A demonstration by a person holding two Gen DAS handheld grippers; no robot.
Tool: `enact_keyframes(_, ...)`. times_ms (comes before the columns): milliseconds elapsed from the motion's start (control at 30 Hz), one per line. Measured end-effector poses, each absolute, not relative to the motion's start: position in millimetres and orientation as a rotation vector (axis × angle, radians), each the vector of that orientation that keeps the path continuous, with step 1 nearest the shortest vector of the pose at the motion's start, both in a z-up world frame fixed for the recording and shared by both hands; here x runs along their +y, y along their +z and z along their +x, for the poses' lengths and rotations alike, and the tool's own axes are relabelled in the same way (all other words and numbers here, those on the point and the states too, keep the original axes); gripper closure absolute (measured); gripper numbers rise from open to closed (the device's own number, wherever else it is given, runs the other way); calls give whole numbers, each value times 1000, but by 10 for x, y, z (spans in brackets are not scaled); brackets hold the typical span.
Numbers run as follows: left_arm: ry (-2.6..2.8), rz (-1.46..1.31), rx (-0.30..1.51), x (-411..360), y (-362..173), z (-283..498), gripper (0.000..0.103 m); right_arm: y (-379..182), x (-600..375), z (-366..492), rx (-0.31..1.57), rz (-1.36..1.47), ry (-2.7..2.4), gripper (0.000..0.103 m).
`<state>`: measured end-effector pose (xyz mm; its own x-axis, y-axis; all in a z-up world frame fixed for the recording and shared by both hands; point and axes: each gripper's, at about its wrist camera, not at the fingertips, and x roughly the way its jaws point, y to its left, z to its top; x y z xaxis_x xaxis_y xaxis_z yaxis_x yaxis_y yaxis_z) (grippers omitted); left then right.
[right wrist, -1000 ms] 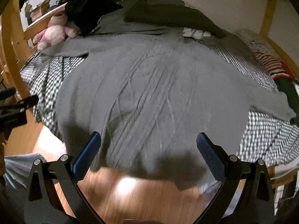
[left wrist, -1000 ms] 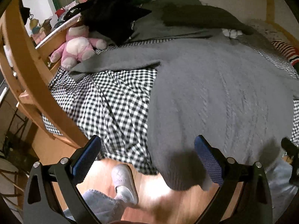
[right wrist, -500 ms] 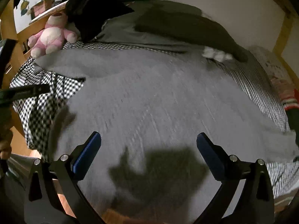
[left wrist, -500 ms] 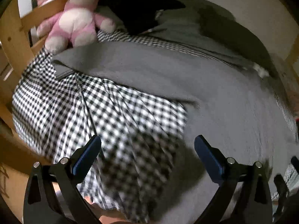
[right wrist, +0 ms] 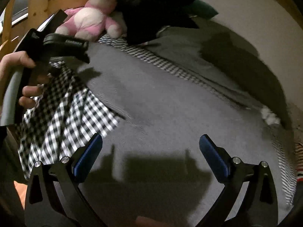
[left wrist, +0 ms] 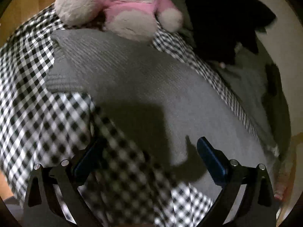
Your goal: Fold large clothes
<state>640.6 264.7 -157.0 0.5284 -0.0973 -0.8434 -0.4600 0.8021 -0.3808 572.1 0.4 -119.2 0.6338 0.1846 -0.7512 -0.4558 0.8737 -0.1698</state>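
A large grey knit sweater (right wrist: 170, 102) lies spread flat on a bed with a black-and-white checked sheet (left wrist: 37, 113). Its left sleeve (left wrist: 98, 66) stretches toward the bed's left side, the cuff lying near a pink plush toy. My left gripper (left wrist: 149, 157) is open and empty, low over the sleeve and the sheet beside it. The left gripper also shows in the right wrist view (right wrist: 56, 43), held by a hand above the sleeve. My right gripper (right wrist: 149, 151) is open and empty over the sweater's body.
A pink and white plush toy (left wrist: 123, 5) sits at the bed's far left, by the wooden bed frame (right wrist: 37, 5). A black garment (right wrist: 155, 9) and darker clothes (right wrist: 236, 60) lie at the back by the wall. Striped fabric (right wrist: 299, 160) lies at the right edge.
Both grippers have moved forward from the bed's near edge over the sweater. The left one has gone to the left sleeve, close to the plush toy. Both stay open.
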Motion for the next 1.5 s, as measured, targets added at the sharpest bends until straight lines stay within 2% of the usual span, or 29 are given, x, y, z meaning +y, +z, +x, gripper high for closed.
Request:
enact_keyframes(133,222,-710,915,2867,-1575,6465,4,-1255,194,5861,804,-371,423,3)
enact_keyframes(333,209,-856,832,3138,-1570,6565,4,-1328,707,5920,631,-569,489,3)
enact_keyframes(533,163,-938,810,3299,-1630,6687,5,-1584,1248,6242,691,-634,604,3)
enact_keyframes(600,150,-907,812,3253,-1590,6737,5,-1684,1345,6392,745,-630,606,6)
enact_keyframes(633,134,-894,807,3222,-1566,6770,5,-1705,1362,6472,783,-593,632,12)
enact_keyframes(667,117,-889,799,3193,-1546,6790,5,-1707,1368,6522,805,-563,638,31)
enact_keyframes(700,104,-885,793,3176,-1534,6804,5,-1694,1343,6587,841,-510,658,42)
enact_keyframes(733,82,-881,773,3148,-1499,6819,5,-1667,1291,6628,865,-456,648,65)
enact_keyframes(767,65,-874,754,3147,-1460,6790,10,-1639,1255,6645,861,-426,620,81)
enact_keyframes(800,50,-862,739,3123,-1414,6790,22,-1592,1179,6641,851,-378,607,88)
enact_keyframes(867,8,-811,724,3049,-1284,6798,35,-1498,982,6592,829,-279,617,92)
enact_keyframes(933,-73,-783,699,2917,-1148,6811,48,-1423,825,6508,820,-208,646,92)
enact_keyframes(1000,-158,-766,661,2807,-1005,6790,68,-1380,675,6378,823,-182,672,90)
enact_keyframes(1033,-204,-744,634,2713,-900,6770,72,-1380,614,6321,834,-178,678,89)
enact_keyframes(1100,-277,-664,613,2434,-752,6779,90,-1356,476,6238,850,-148,696,77)
enact_keyframes(1167,-313,-559,609,2117,-669,6774,93,-1272,196,6109,845,-71,701,35)
enact_keyframes(1233,-328,-415,614,1677,-628,6744,94,-1045,-247,5968,779,34,669,23)
enact_keyframes(1300,-352,-303,626,1293,-642,6690,95,-771,-751,5844,723,114,600,20)
enact_keyframes(1333,-372,-235,634,1034,-669,6635,96,-631,-1017,5810,703,152,553,14)
enact_keyframes(1367,-387,-188,638,835,-700,6581,96,-518,-1256,5804,690,189,507,13)
enact_keyframes(1500,-452,-30,693,126,-989,6385,96,-423,-1790,5947,715,319,453,13)
